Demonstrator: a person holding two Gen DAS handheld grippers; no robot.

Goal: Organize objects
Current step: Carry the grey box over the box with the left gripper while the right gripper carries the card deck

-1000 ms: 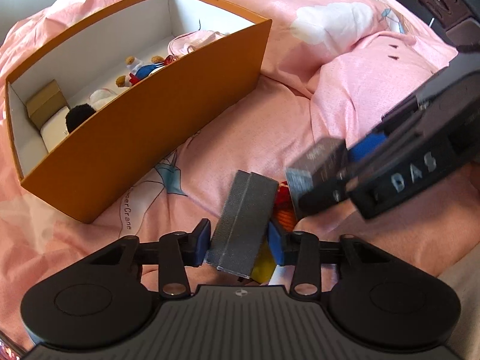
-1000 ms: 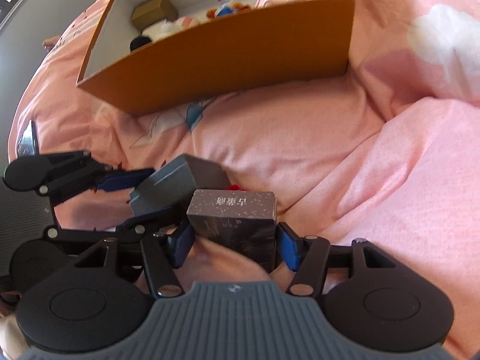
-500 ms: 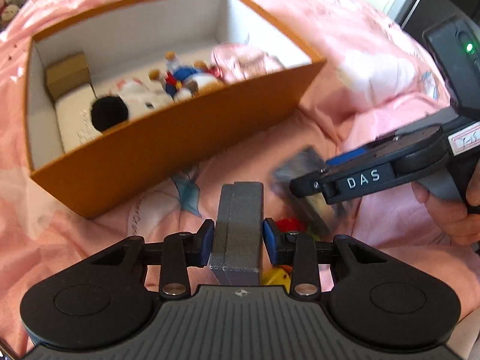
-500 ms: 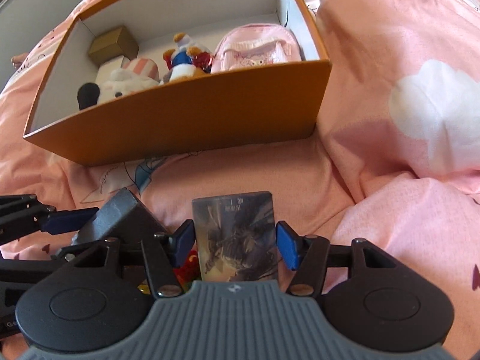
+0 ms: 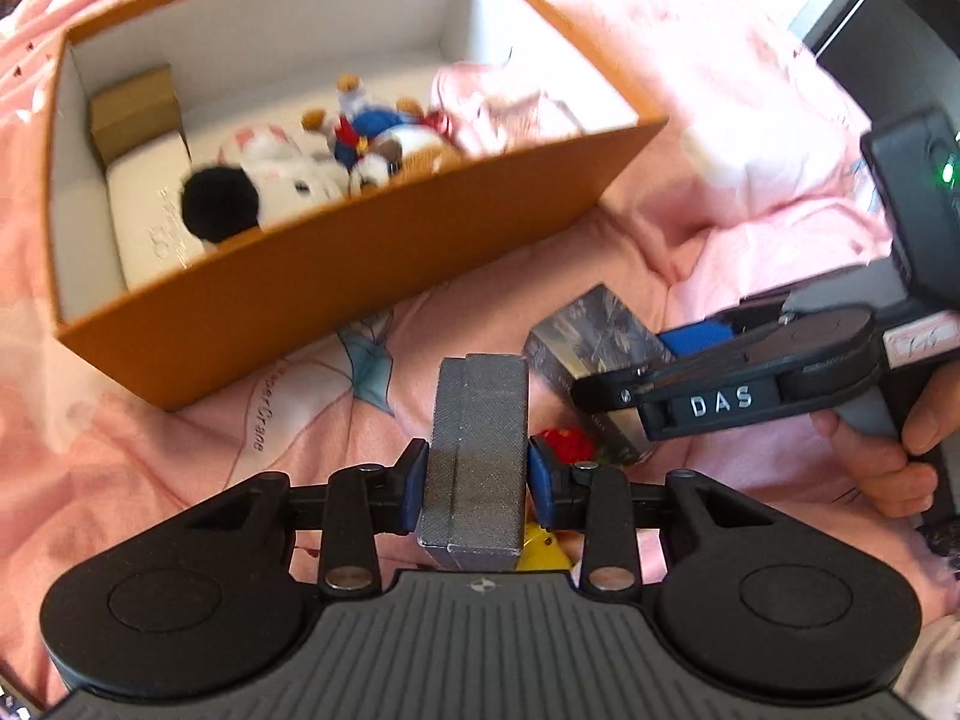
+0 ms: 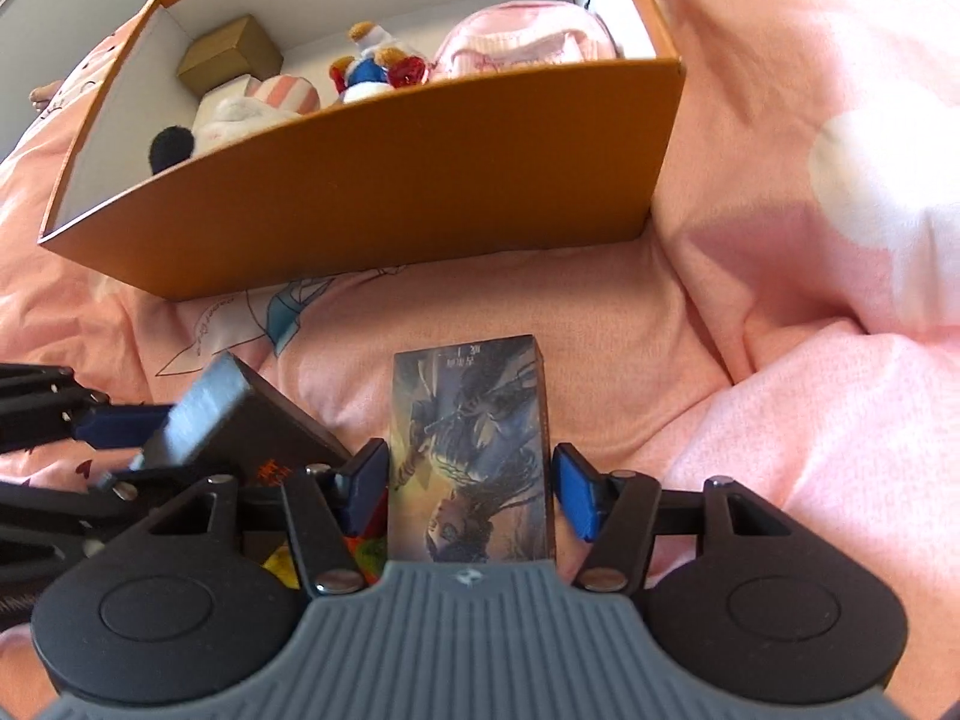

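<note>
My left gripper (image 5: pixel 477 483) is shut on a grey textured box (image 5: pixel 477 444), held above the pink bedding. My right gripper (image 6: pixel 469 489) is shut on a picture-printed card box (image 6: pixel 471 450); the same box also shows in the left wrist view (image 5: pixel 591 342). The orange storage box (image 5: pixel 336 276) lies ahead, open-topped, in the right wrist view too (image 6: pixel 384 192). It holds plush toys (image 5: pixel 282 174), a pink pouch (image 6: pixel 522 39), a white box and a small brown box (image 5: pixel 135 102). The left gripper with the grey box shows at the left of the right wrist view (image 6: pixel 222 414).
Small red and yellow items (image 5: pixel 564 441) lie on the bedding under the grippers. Rumpled pink duvet folds (image 6: pixel 810 240) rise at the right. A dark piece of furniture (image 5: pixel 888 6) stands at the far right.
Both grippers have lifted with their boxes and moved toward the orange box, which now looks nearer. The card box turned picture-side up.
</note>
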